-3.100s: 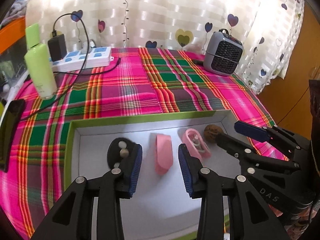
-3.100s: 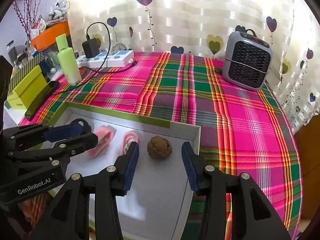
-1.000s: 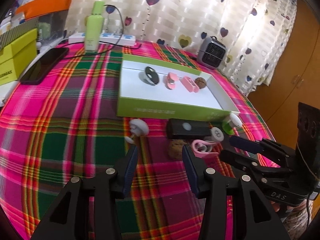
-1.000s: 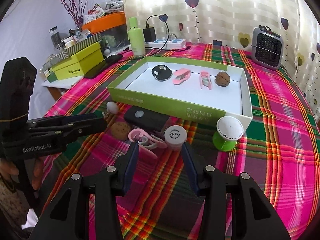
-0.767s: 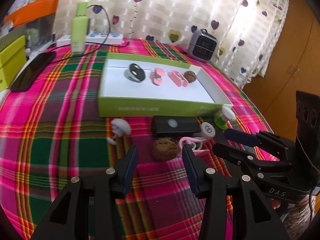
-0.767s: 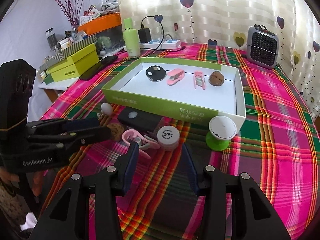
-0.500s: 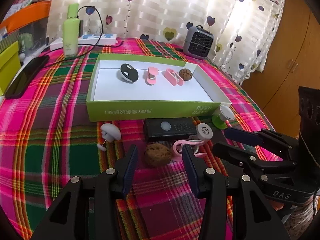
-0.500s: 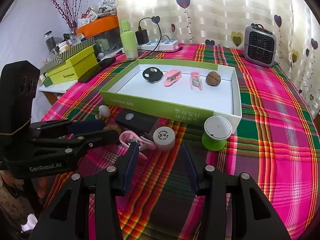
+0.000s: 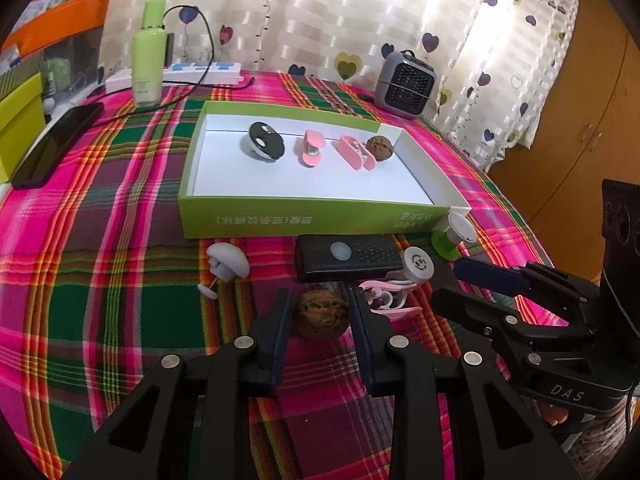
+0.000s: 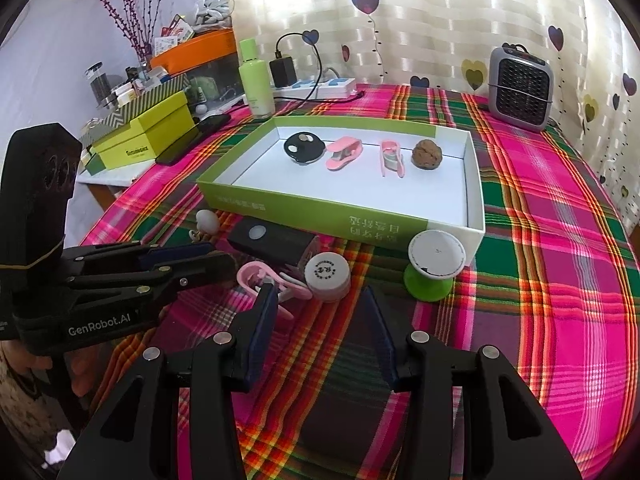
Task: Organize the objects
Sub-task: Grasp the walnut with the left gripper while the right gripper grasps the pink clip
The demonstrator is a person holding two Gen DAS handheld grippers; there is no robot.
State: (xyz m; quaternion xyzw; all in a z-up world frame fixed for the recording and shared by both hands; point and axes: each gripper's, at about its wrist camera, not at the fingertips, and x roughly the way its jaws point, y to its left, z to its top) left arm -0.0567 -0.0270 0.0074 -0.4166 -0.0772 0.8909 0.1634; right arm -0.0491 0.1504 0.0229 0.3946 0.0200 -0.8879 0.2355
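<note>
The brown wrinkled walnut (image 9: 320,314) lies on the pink-and-green plaid tablecloth (image 9: 100,240), right between the fingers of your left gripper (image 9: 320,312). Its jaws are closing on the nut, and the pads already sit against both flanks.

At one o'clock from the nut, just beside it, a pale pink plastic clip (image 9: 390,300) lies on the cloth. At twelve o'clock is a flat black rectangular device with a round grey button (image 9: 348,258), and touching its right end a small white round jar lid (image 9: 417,266). At ten o'clock a white mushroom-shaped knob (image 9: 228,266) lies tilted.

Beyond these stands the shallow green cardboard tray with a white floor (image 9: 312,220). Along its far wall, left to right, sit a black oval piece with white spots (image 9: 266,146), two pink clips (image 9: 312,152) and a second walnut (image 9: 380,148).

Your right gripper (image 10: 320,316) hovers at three o'clock with jaws apart, nothing between them; a green-stemmed white-topped knob (image 10: 434,258) stands ahead of it.
</note>
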